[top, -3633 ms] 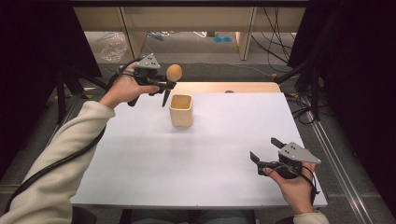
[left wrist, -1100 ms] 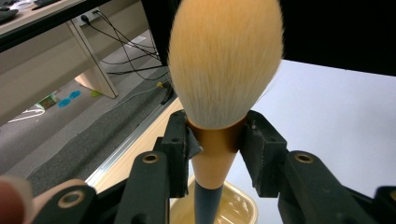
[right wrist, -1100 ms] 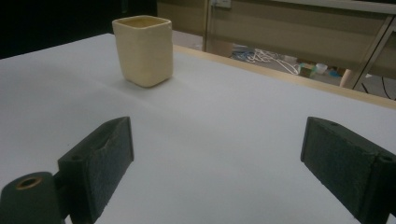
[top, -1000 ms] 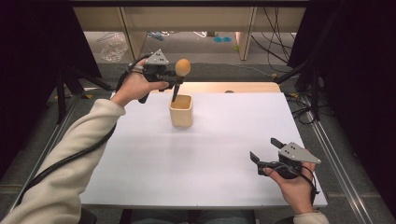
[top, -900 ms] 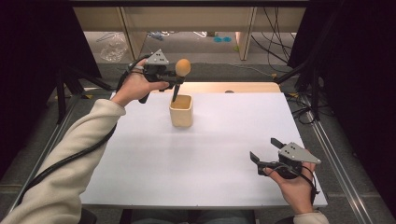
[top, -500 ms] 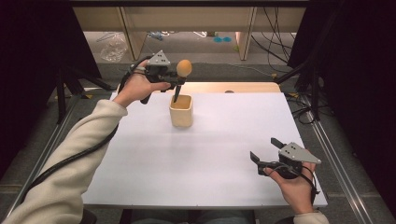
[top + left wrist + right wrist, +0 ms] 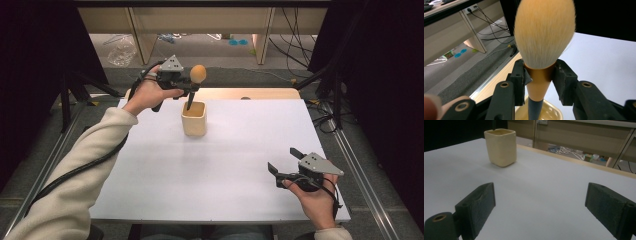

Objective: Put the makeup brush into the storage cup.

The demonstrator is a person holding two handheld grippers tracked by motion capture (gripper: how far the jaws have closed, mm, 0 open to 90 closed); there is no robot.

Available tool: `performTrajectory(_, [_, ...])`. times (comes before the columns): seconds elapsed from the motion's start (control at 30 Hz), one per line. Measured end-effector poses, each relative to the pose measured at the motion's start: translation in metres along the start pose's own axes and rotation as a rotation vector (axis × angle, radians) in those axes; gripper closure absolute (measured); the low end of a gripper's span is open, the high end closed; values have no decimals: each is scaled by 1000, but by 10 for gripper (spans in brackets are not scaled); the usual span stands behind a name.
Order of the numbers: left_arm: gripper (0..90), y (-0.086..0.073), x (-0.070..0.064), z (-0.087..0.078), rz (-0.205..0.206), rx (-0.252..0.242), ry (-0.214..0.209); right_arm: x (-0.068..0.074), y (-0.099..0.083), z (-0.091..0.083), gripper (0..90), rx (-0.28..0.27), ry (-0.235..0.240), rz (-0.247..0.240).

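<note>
Left tongs (image 7: 539, 76) pinching brush (image 7: 543, 42) — handle inside cup (image 7: 194, 119) rim, clear table (image 7: 200, 175) around

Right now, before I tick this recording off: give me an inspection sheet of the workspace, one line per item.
Surface: white table, with a wooden strip along its far edge.
Job's things: makeup brush, bristles up, handle end dipping into the mouth of the cream square cup; cup stands upright on the far half of the table.
Clutter: nothing seen on the table.
Grippers: left gripper shut on the brush's gold ferrule, above the cup; right gripper open, holding nothing, low over the near right part of the table.
Cables: black cable trails beside the left sleeve; loose wires on the floor beyond the table.
Surroundings: dark curtains at both sides, wooden furniture and floor litter behind.
</note>
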State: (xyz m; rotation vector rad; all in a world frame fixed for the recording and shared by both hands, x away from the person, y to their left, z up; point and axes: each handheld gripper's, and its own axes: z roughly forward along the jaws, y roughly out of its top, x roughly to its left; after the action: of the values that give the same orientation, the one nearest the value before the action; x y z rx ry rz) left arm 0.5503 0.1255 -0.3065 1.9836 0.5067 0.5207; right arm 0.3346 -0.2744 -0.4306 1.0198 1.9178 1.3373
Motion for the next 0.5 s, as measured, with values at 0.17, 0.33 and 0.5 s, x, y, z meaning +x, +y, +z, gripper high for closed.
performTrajectory(0.17, [647,0,-1,1,-3,-4,1,0,0,0,105,0,-1,-1])
performTrajectory(0.33, [647,0,-1,3,-2,-6,0,0,0,0,105,-1,-1,-1])
performTrajectory(0.5, [647,0,-2,5,0,-8,-1,0,0,0,105,3,-4,1])
